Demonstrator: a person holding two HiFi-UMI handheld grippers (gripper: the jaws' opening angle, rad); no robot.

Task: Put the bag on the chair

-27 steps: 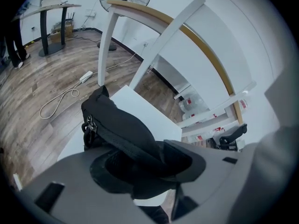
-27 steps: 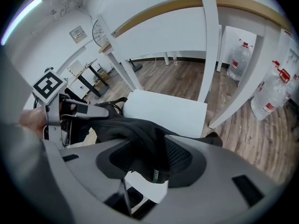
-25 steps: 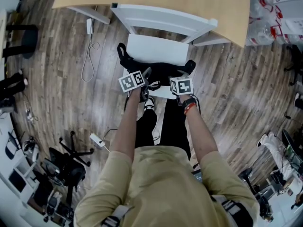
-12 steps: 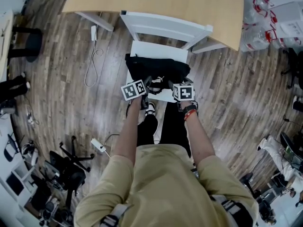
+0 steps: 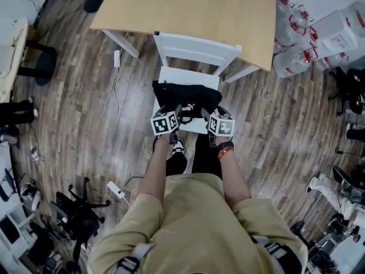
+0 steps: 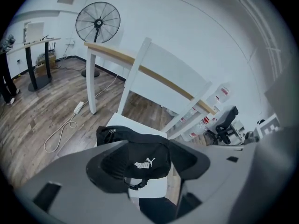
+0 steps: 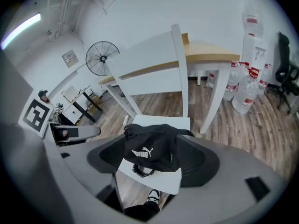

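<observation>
Bag [image 5: 188,95] on chair [image 5: 197,45] seat, chair legs hidden, table [image 5: 188,7] cut off

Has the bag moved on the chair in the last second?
Yes: the bag now lies nearer the backrest, with less bare seat behind it.

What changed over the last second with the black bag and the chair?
The black fabric bag was let go and settled on the white wooden chair. The left gripper and right gripper drew back toward the person, empty; the left's jaws are closing on nothing. Chair and light wooden table stayed put.
</observation>
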